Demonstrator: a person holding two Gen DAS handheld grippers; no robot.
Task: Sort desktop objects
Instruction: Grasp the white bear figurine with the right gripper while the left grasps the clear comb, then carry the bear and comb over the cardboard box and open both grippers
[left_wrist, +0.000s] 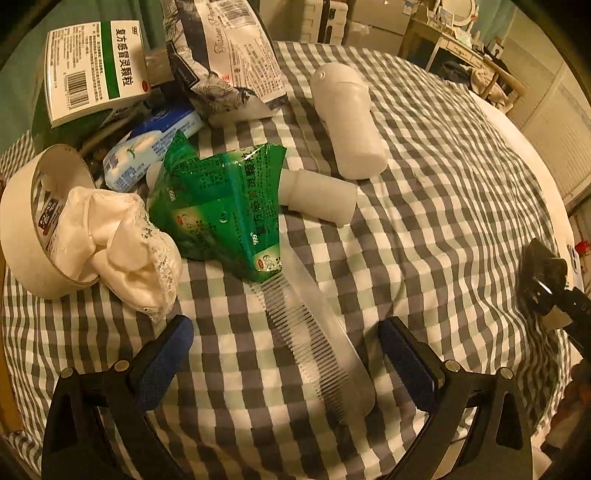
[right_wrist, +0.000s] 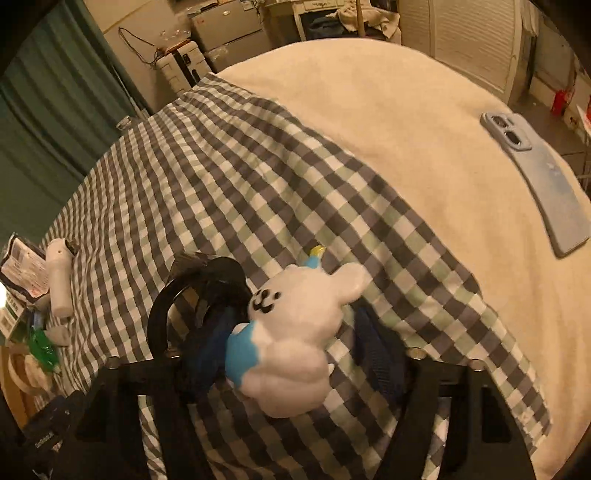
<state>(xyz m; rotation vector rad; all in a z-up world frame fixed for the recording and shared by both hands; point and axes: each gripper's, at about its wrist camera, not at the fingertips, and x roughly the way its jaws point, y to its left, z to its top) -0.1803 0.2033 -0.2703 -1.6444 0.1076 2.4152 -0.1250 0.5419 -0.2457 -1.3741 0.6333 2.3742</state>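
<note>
Left wrist view shows my left gripper (left_wrist: 286, 350) spread wide astride the clear plastic comb (left_wrist: 325, 350) lying on the grey-and-green checked cloth (left_wrist: 443, 221), just below the crinkly green foil sachet (left_wrist: 221, 206). I judge the next move is closing squarely on its slippery spine. My right gripper (right_wrist: 291, 332) is half-closed around the white-and-blue plush keychain figure (right_wrist: 295, 332); whether its pads already press it I cannot tell.

The right gripper (right_wrist: 291, 332) pointed down at a checked cloth (right_wrist: 207, 177), its blue-padded fingers (right_wrist: 373, 343) on either side of a white bear-like figurine (right_wrist: 295, 332) with a blue patch. A black ring-shaped object (right_wrist: 192, 291) lay touching the figurine's left side. Well right of the figurine, a grey phone (right_wrist: 543, 184) lay camera side up on a cream surface (right_wrist: 388, 129). Far left of it lay a small white bottle (right_wrist: 59, 280).
</note>
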